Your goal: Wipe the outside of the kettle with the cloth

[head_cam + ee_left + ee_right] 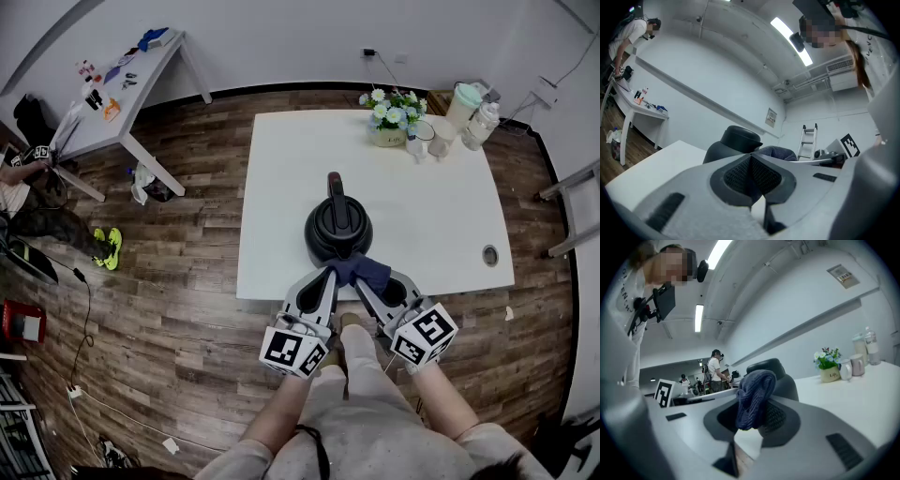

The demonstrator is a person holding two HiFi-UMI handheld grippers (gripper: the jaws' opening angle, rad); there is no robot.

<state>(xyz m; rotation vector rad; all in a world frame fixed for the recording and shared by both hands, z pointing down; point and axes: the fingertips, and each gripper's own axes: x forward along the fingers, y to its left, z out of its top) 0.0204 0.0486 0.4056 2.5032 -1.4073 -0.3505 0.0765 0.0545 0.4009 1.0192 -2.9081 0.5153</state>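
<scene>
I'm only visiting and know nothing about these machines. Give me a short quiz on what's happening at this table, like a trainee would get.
1. True or false: the kettle lies on its side on the white table.
2. What is the right gripper clamped on? A. a sponge B. the blue cloth C. a spoon
3. Fill in: the kettle's colour is ____.
Key: 1 false, it stands upright; 2 B; 3 black.

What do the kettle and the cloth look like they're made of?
The kettle: probably plastic, black with a dull sheen and moulded handle. The cloth: soft knitted or terry fabric, dark blue, matte; its looped ribs show and it droops limply.
</scene>
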